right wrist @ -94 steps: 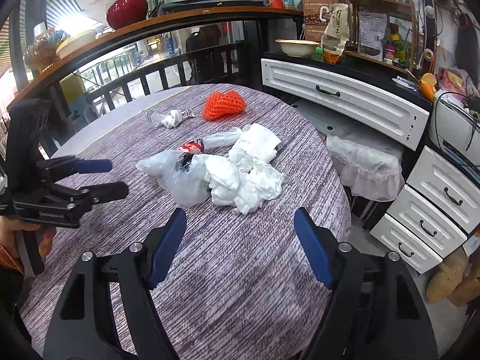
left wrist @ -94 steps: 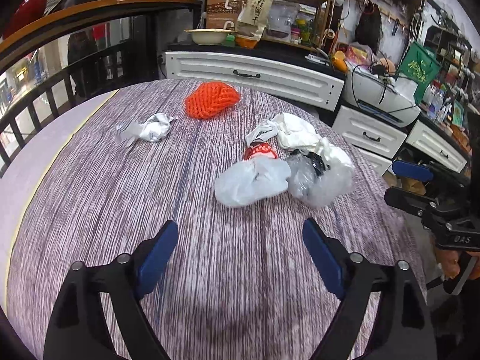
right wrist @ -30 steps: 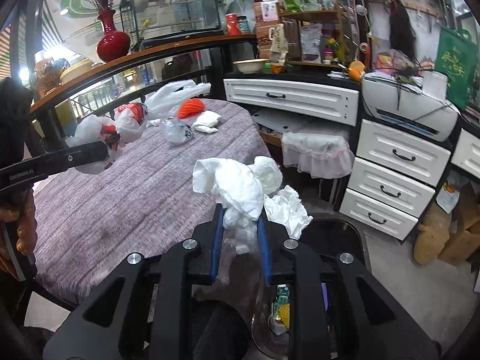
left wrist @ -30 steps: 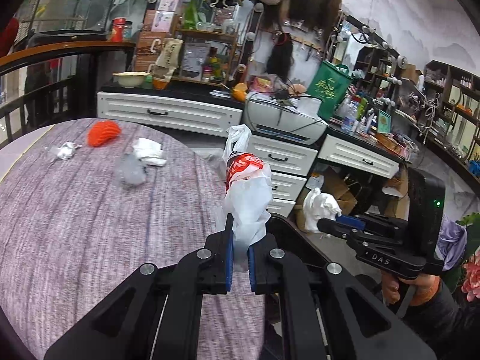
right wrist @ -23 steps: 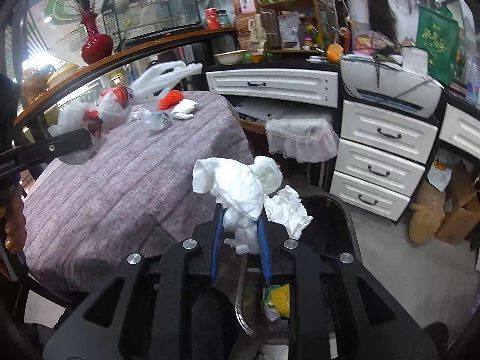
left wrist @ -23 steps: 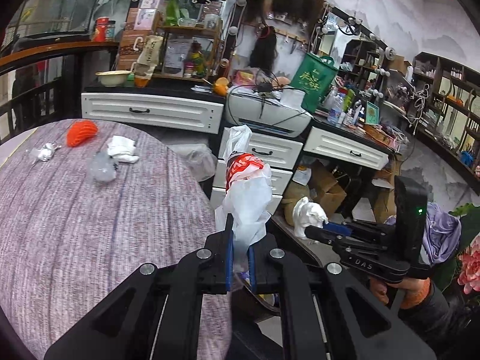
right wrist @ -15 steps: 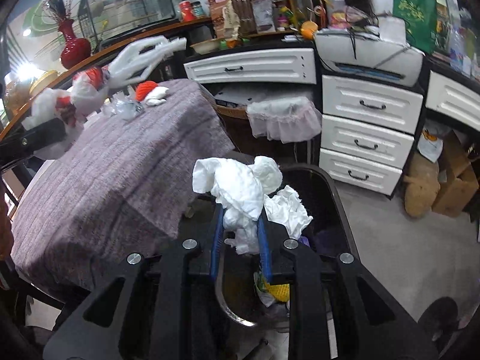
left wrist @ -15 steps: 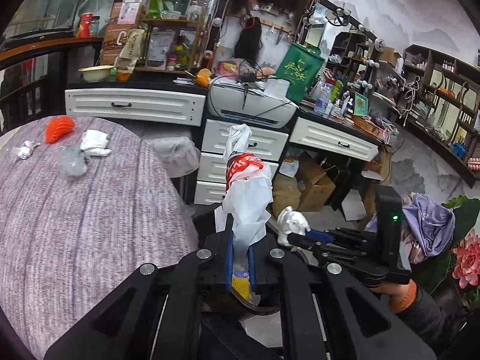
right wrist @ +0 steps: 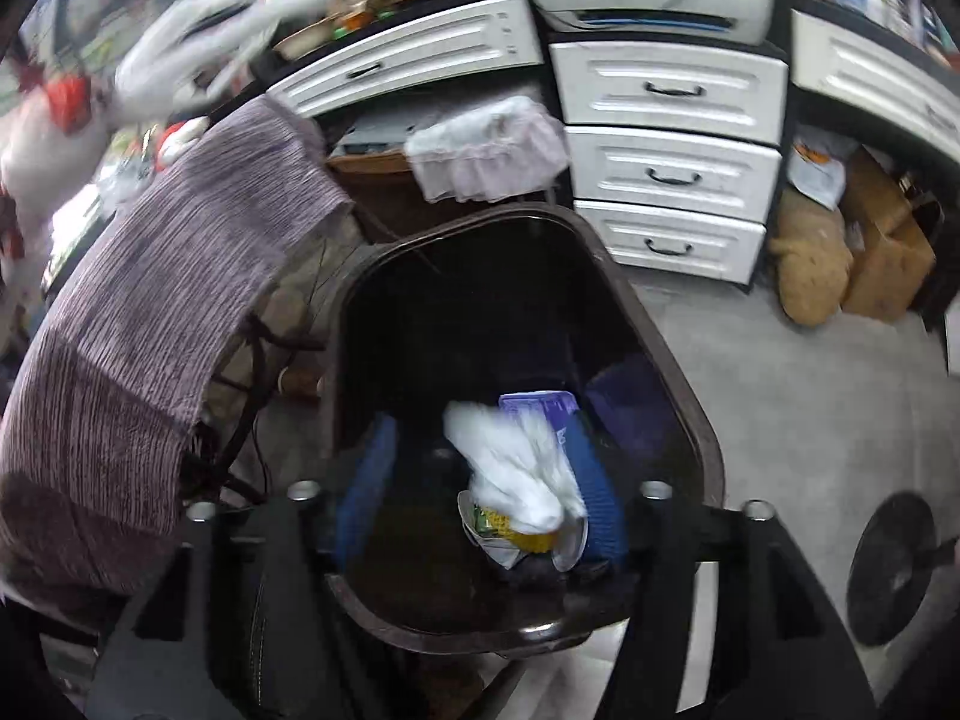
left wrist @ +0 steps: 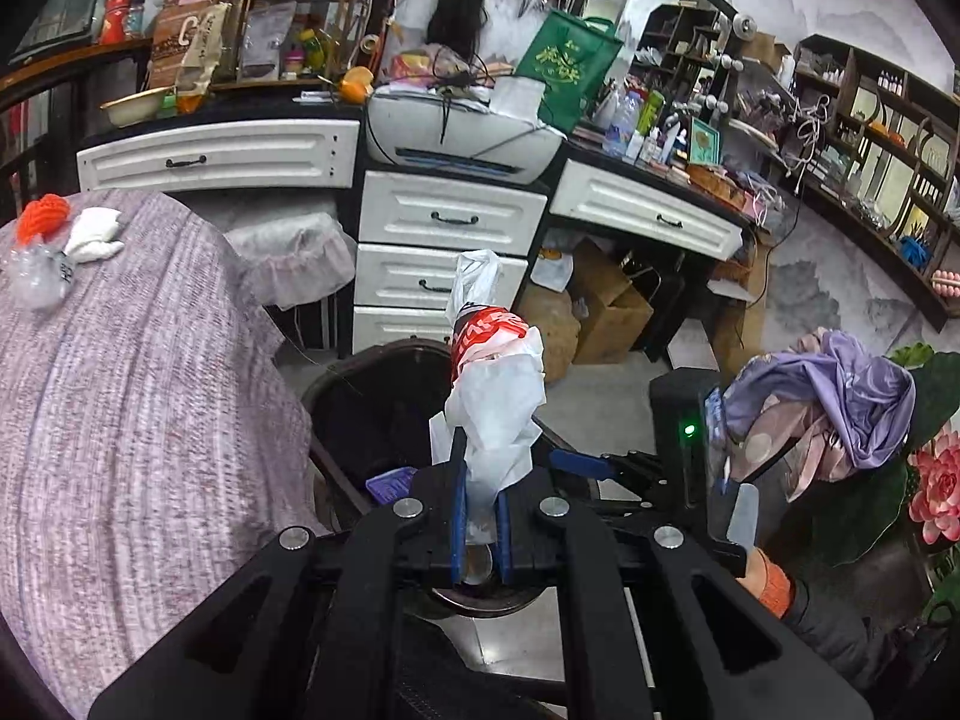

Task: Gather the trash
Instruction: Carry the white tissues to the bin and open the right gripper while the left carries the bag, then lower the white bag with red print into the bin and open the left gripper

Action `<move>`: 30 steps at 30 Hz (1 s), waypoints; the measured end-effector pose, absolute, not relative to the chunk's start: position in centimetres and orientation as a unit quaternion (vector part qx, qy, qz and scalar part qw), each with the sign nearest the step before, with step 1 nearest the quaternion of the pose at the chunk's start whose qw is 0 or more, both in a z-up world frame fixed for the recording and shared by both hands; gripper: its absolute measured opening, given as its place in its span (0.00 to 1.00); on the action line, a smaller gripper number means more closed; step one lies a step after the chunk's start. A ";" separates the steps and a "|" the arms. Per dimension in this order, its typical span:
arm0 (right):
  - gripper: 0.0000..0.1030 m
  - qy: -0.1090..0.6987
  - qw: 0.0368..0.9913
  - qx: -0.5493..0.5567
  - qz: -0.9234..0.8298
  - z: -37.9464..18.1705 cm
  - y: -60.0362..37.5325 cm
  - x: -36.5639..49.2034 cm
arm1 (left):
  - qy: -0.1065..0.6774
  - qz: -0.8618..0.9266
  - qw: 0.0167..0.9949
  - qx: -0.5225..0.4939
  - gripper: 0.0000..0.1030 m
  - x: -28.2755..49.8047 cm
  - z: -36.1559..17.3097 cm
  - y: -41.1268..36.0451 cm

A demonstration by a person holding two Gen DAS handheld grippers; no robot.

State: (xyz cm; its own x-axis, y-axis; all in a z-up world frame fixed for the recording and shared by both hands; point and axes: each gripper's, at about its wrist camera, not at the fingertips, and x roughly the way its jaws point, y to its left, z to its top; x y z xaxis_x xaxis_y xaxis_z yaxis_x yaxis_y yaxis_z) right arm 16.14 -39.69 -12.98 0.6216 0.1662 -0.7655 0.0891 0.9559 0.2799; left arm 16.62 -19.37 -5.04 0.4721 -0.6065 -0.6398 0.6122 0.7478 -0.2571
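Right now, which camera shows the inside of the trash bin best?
The right wrist view: it looks straight down into the bin, showing tissue and other trash inside. The left wrist view shows only part of its rim and dark interior, behind the held bag.

The left gripper (left wrist: 480, 525) is clamped tight, pointing forward; the right gripper (right wrist: 480, 480), blurred, seems spread apart, angled downward.

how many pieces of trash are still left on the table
3 that I can see, clustered at the far end of the table: an orange net, a white tissue beside it, and a clear plastic wrap nearer. More may be hidden.
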 end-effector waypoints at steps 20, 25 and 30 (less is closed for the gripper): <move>0.62 0.374 0.910 0.166 -0.064 -9.4 -45.3 8.9 | 0.446 -0.354 0.820 0.053 0.08 17.6 -11.2 -25.0; 0.62 0.374 0.908 0.174 -0.068 -9.4 -45.7 8.8 | 0.462 -0.351 0.812 0.061 0.08 17.8 -12.3 -25.8; 0.62 0.377 0.906 0.179 -0.070 -9.8 -45.9 8.7 | 0.472 -0.348 0.807 0.067 0.11 18.0 -13.0 -26.5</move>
State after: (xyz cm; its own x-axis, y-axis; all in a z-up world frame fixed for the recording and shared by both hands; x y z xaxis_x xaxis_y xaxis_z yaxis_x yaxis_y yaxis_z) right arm 8.75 -45.89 -9.84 0.7052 0.0079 -0.7090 0.2625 0.9260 0.2714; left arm 17.96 -26.49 -13.01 0.3109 -0.4991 -0.8088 0.6250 0.7485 -0.2216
